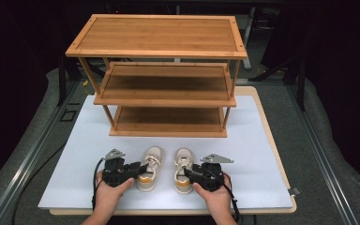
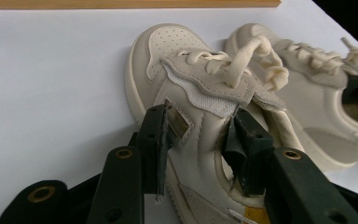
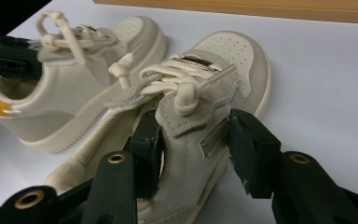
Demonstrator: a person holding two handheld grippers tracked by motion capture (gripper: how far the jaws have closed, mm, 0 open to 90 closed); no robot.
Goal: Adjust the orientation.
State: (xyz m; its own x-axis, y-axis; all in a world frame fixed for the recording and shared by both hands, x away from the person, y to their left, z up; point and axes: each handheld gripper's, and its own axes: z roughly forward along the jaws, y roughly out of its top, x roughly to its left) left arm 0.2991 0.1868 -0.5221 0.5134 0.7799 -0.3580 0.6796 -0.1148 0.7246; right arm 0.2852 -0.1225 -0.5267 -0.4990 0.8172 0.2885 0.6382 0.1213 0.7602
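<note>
High view: wooden rack (image 1: pixel 159 75) behind both shoes (image 1: pixel 166 168).

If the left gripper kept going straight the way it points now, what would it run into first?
The left gripper already straddles the side wall of the left shoe. Straight on, it would likely push into that shoe's laces and tongue; the right shoe lies just past, though depth is unclear.
</note>
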